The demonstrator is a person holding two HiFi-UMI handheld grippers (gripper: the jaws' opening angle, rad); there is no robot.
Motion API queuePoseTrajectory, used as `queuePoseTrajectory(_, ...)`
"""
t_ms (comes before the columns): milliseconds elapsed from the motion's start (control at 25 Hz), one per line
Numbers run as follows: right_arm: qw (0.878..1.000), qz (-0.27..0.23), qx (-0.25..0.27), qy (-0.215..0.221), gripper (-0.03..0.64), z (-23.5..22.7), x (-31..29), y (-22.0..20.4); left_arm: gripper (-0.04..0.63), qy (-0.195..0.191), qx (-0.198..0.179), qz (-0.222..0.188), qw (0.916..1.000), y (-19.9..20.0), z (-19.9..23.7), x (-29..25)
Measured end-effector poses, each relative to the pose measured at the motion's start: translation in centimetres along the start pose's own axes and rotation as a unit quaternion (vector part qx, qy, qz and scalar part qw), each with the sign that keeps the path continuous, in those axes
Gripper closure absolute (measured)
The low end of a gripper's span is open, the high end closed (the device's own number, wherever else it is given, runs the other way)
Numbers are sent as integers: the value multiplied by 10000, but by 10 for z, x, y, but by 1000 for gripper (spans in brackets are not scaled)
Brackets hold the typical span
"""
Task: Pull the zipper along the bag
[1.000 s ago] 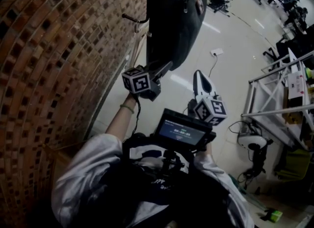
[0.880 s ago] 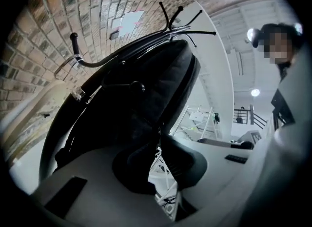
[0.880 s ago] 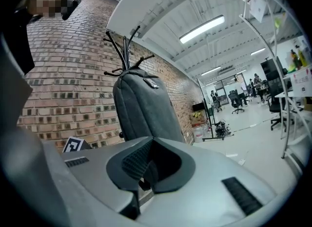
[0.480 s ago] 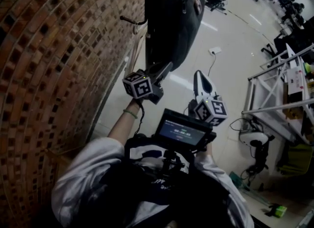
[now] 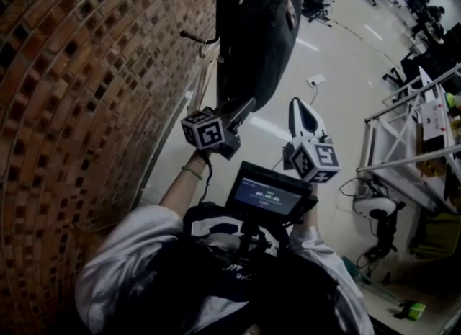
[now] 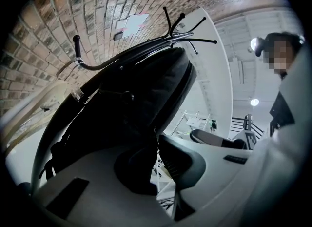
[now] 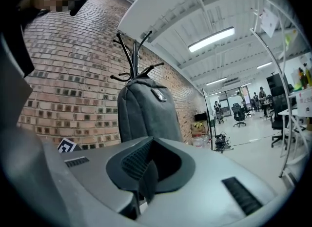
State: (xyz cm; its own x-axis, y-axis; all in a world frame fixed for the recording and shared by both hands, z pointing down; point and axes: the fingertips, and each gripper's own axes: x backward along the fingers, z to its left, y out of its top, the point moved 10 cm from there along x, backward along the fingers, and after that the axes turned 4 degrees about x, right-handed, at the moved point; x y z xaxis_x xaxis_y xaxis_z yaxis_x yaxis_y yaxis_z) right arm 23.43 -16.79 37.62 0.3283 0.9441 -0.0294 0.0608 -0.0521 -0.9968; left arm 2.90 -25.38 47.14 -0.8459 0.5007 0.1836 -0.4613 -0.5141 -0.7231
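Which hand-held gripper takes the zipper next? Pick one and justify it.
Right. The right hand-held gripper is shut, empty and clear of the bag, pointing at it. The left hand-held gripper is busy: its jaws just closed, then eased slightly, on the bag's bottom edge, steadying it.

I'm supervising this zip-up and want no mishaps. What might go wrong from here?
1. The left hand-held gripper, whose jaws have just closed in and then eased slightly, seems to pinch only the bottom edge of the backpack. It may slip once pulling starts.
2. The backpack merely hangs on the coat rack, so a pull may swing it.
3. The right hand-held gripper is shut, empty and apart from the backpack. It must open before gripping anything.
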Motion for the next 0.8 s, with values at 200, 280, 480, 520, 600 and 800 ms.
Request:
queuePoseTrajectory(200,9984,15,539,174,615,6,-10,22,566,-50,26,69,10000,7,-2,3)
queuePoseTrajectory(280,9966,-44,771,293,615,9,-15,32,562,-64,14,76,9999,10,-4,4)
queuePoseTrajectory(480,9908,-324,1150,641,615,22,-27,65,560,-243,-103,101,9996,18,-10,1)
queuePoseTrajectory(520,9888,-359,1264,713,615,26,-30,72,560,-314,-83,73,9994,18,-10,0)
queuePoseTrajectory(600,9848,-439,1452,846,615,34,-35,88,560,-303,-143,104,9994,20,-12,-1)
queuePoseTrajectory(800,9758,-713,1819,986,612,42,-48,126,560,-238,-374,197,9988,27,-18,-1)
